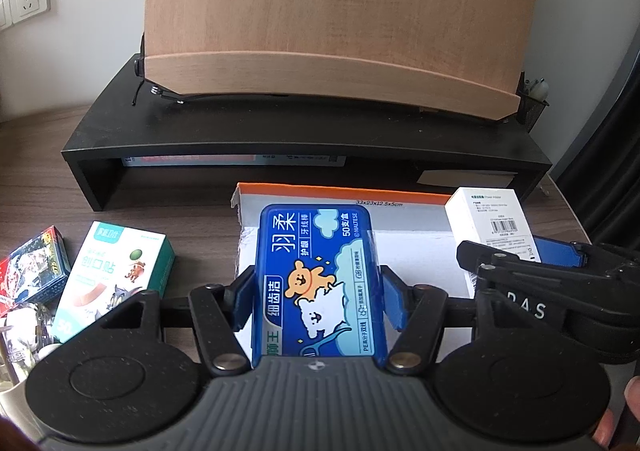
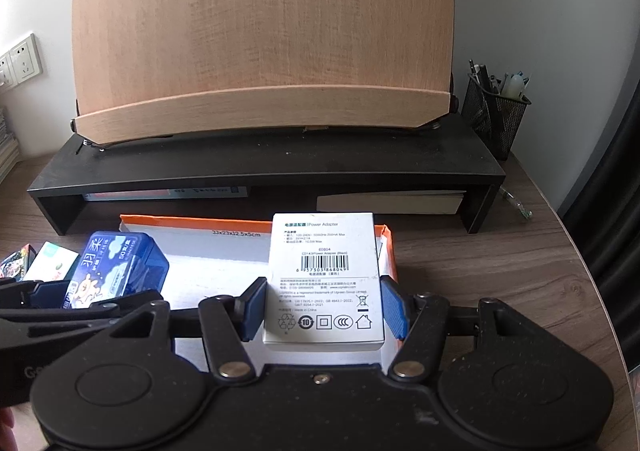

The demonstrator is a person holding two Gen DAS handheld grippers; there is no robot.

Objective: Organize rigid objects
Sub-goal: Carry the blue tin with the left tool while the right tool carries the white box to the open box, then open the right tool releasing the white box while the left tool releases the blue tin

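The blue floss-pick box (image 1: 316, 279) sits clamped between the blue pads of the left tongs (image 1: 318, 301), held above the open white cardboard tray (image 1: 416, 247) with its orange rim. Beside it, the white power adapter box (image 2: 326, 279) is gripped the same way by the right tongs (image 2: 324, 309), barcode side up, over the tray's right part. Whether either box rests on the tray floor or hangs just above it cannot be told. The bare part of the tray floor shows nothing lying in it.

On the wood-grain tabletop (image 2: 500, 271) left of the tray lie a green-and-white plaster box (image 1: 114, 275) and, further left, a dark box with red print (image 1: 34, 271), the two close together. Behind the tray stands a black monitor riser (image 1: 304, 131) carrying a tilted wooden board (image 1: 340, 31); flat papers or boxes lie in the gap beneath it. At the riser's right end a black mesh pen holder (image 2: 496, 111) holds pens.
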